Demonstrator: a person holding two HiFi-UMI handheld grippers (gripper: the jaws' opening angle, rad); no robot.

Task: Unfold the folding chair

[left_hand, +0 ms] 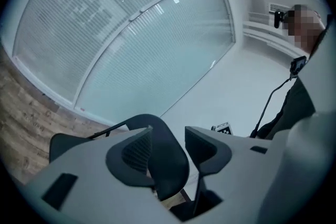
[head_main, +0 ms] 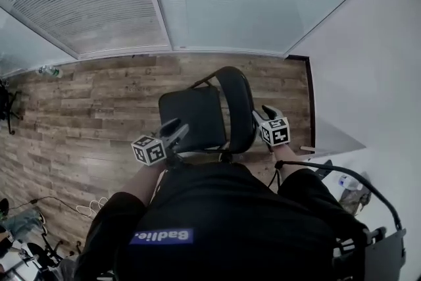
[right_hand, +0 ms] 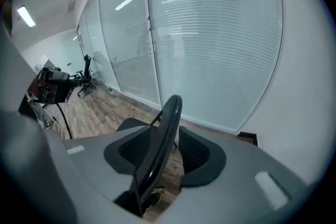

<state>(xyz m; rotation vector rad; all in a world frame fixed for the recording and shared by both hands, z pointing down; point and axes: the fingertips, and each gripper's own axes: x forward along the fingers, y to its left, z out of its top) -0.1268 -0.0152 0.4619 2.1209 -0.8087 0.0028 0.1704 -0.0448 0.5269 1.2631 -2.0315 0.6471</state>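
With the left tool and right tool both spread and gripping nothing, the folding chair could tip if its backrest, standing between the right jaws, gets snagged.

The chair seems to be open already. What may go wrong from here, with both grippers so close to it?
1. The backrest stands between the open fingers of the right gripper; pulling away sideways may catch it and tip the chair.
2. The left gripper is open beside the seat, so nothing holds the chair. I cannot tell whether the seat is fully down, and it may fold back.
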